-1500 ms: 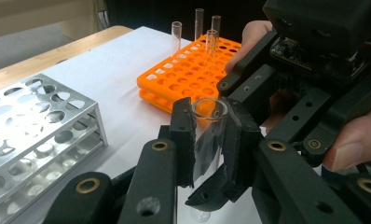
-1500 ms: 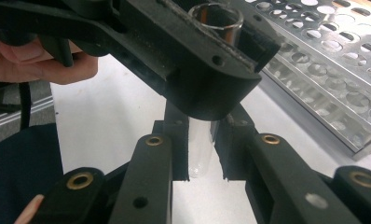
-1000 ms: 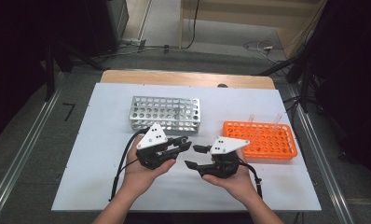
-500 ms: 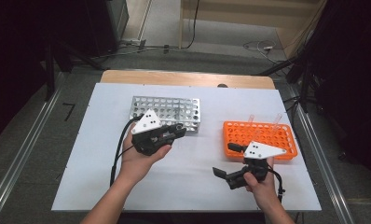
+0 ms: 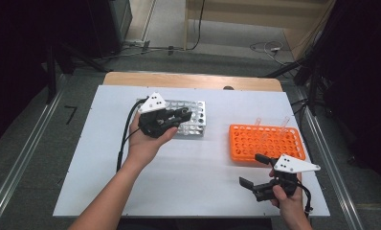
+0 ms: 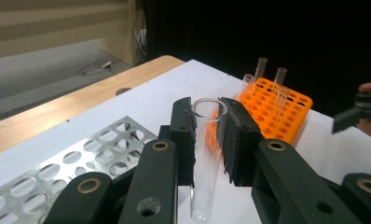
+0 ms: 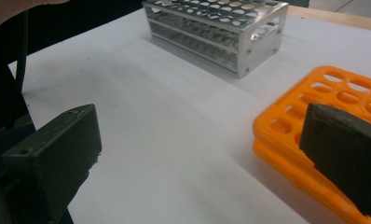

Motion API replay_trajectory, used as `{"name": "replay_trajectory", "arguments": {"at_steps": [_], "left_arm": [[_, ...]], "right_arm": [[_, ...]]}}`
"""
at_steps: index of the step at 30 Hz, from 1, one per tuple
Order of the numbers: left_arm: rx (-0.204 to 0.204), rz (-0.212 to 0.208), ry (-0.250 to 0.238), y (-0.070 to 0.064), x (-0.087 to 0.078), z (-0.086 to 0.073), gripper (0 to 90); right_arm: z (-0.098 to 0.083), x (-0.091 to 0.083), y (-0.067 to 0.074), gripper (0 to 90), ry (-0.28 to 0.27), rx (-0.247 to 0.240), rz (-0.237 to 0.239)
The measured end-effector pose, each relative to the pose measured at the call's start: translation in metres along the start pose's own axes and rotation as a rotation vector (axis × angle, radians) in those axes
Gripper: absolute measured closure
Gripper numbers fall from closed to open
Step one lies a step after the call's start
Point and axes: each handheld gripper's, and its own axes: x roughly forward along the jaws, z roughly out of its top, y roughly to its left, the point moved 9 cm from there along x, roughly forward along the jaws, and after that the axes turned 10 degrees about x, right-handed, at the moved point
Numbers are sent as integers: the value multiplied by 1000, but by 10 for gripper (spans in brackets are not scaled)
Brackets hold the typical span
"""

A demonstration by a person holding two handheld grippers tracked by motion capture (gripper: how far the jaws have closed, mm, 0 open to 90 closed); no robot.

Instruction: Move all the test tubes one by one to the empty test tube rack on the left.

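test tube [image 6: 207, 154]: clear, glossy glass or plastic, cannot tell which
silver rack [image 5: 193, 120]: bare metal, brushed sheen, punched round holes
orange rack [image 5: 265, 142]: smooth moulded plastic, slight gloss
left hand-held gripper [image 6: 210, 140]: matt black plastic, rough dark pads, brass-coloured pins
counter [image 5: 198, 172]: matt white top, pale wood edge

- left gripper [image 5: 183, 115] over metal rack [image 5: 194, 125], far left of centre
- right gripper [image 5: 253, 171] jaws wide apart, nothing between, just near of orange rack [image 5: 265, 142]
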Motion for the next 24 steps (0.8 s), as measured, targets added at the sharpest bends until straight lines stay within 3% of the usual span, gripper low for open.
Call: {"name": "replay_trajectory", "arguments": {"at_steps": [9,24], "left_arm": [[-4,22,0,23,24,3,759],[-80,51,-21,53,57,5,759]], "right_arm": [[-15,-17,-16,0,-3,38,-25],[-19,-13,-23,0,4,33,-51]]}}
